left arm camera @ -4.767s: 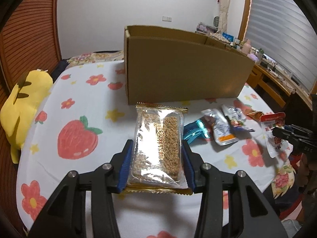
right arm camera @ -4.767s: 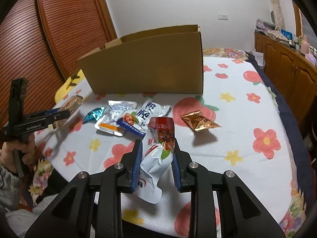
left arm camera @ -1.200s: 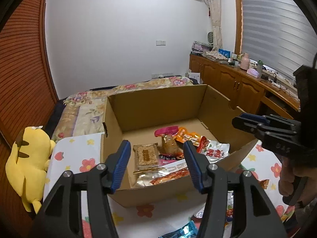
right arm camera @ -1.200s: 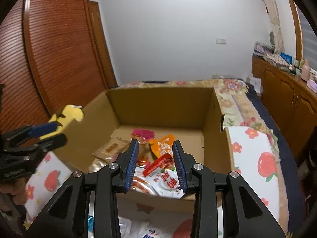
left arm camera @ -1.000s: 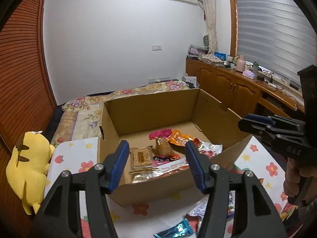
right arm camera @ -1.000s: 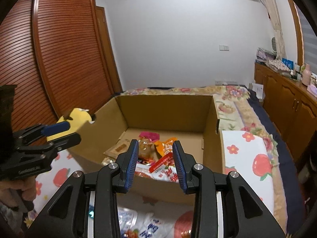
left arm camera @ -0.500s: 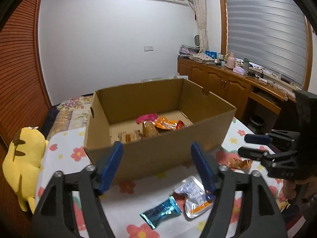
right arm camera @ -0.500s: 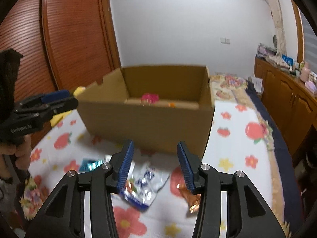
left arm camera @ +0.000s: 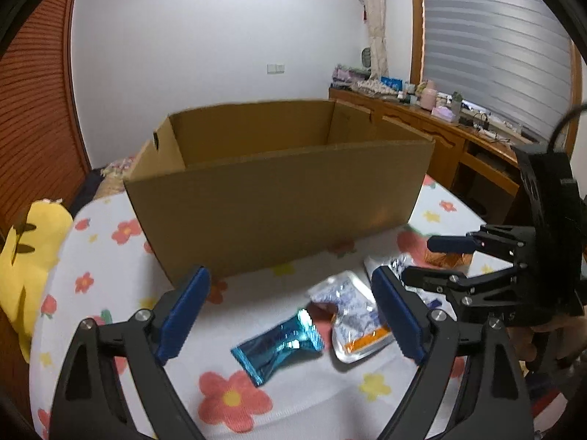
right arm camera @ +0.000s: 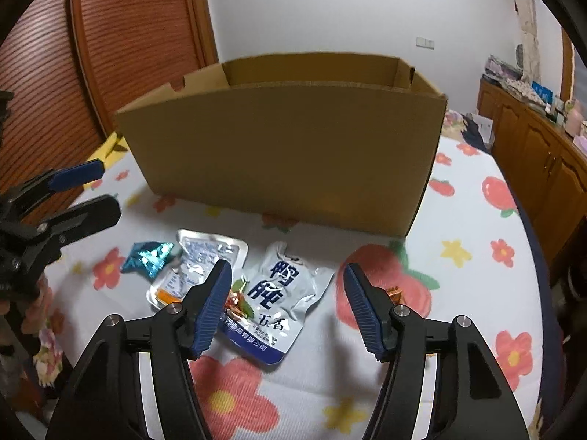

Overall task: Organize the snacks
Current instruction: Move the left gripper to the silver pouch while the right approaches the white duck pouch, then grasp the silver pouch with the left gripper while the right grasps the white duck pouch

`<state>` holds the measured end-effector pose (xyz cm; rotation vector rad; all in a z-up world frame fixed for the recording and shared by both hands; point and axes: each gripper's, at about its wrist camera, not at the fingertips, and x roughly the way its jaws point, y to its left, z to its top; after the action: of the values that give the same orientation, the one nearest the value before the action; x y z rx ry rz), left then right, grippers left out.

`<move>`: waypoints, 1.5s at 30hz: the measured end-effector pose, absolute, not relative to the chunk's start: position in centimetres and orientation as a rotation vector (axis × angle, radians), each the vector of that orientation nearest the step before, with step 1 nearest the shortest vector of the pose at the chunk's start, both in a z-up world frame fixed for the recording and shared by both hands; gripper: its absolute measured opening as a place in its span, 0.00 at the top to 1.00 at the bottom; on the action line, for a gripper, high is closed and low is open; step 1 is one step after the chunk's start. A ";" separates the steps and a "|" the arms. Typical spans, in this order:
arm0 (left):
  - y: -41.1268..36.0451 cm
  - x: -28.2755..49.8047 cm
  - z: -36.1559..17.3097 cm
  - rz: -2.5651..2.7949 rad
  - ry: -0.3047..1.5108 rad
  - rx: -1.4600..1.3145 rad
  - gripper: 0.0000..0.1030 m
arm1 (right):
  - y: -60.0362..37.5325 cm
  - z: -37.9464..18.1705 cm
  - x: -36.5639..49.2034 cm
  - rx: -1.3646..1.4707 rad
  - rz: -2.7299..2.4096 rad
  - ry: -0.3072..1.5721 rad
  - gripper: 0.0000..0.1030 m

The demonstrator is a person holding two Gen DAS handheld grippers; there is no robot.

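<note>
A brown cardboard box [left arm camera: 279, 198] [right arm camera: 286, 168] stands on the flowered cloth; its inside is hidden from here. In front of it lie a blue foil packet [left arm camera: 279, 346] [right arm camera: 148, 258], a silver pouch with an orange end [left arm camera: 354, 315] [right arm camera: 200, 260], a white-and-blue pouch [right arm camera: 280, 300] and an orange foil packet [left arm camera: 445, 258] [right arm camera: 394, 291]. My left gripper [left arm camera: 290, 315] is open and empty, low over the blue packet. My right gripper [right arm camera: 288, 308] is open and empty, low over the white-and-blue pouch. Each gripper shows in the other's view [right arm camera: 79, 192] [left arm camera: 433, 260].
A yellow plush toy [left arm camera: 25, 256] lies at the table's left edge. A wooden sideboard [left arm camera: 458, 146] [right arm camera: 532, 154] with small items runs along the right wall. A slatted wooden door [right arm camera: 135, 44] stands behind at the left.
Both grippers let their snacks go into the box, then drew back and came down in front of it. They are now low over the packets on the cloth, jaws wider.
</note>
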<state>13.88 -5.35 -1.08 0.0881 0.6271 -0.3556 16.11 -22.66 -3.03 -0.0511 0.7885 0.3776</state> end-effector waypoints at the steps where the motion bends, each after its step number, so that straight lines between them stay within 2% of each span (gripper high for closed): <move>1: -5.3 13.9 -1.4 -0.355 0.638 0.085 0.12 | -22.6 -3.3 16.3 -0.051 0.378 0.802 0.37; 21: -5.6 13.9 -4.1 -0.347 0.713 0.043 0.12 | -21.8 -5.7 18.2 -0.049 0.338 0.905 0.36; 22: -5.8 14.0 -4.2 -0.349 0.716 0.043 0.12 | -21.8 -5.7 18.1 -0.052 0.338 0.902 0.38; 24: -6.1 14.1 -4.3 -0.351 0.723 0.047 0.12 | -21.8 -5.6 18.0 -0.047 0.346 0.894 0.55; 25: -6.2 14.2 -4.3 -0.353 0.727 0.048 0.12 | -21.9 -5.6 17.9 -0.045 0.344 0.890 0.57; 29: -7.0 14.6 -4.6 -0.368 0.747 0.055 0.12 | -22.0 -5.4 17.6 -0.039 0.352 0.873 0.60; 37: -9.4 15.3 -5.3 -0.384 0.799 0.108 0.13 | -22.9 -4.3 15.6 -0.050 0.362 0.800 0.61; 39: -9.7 15.5 -5.3 -0.385 0.811 0.117 0.14 | -23.3 -4.2 15.1 -0.059 0.360 0.788 0.61; 43: -10.8 15.9 -5.6 -0.373 0.850 0.153 0.31 | -23.9 -4.0 14.8 -0.099 0.363 0.782 0.61; 45: -11.1 16.1 -5.8 -0.368 0.868 0.165 0.34 | -24.2 -4.0 14.9 -0.097 0.369 0.778 0.61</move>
<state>16.07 -11.13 -5.76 0.1653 0.8677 -0.3683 14.91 -24.21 -4.01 -0.0972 0.7784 0.3686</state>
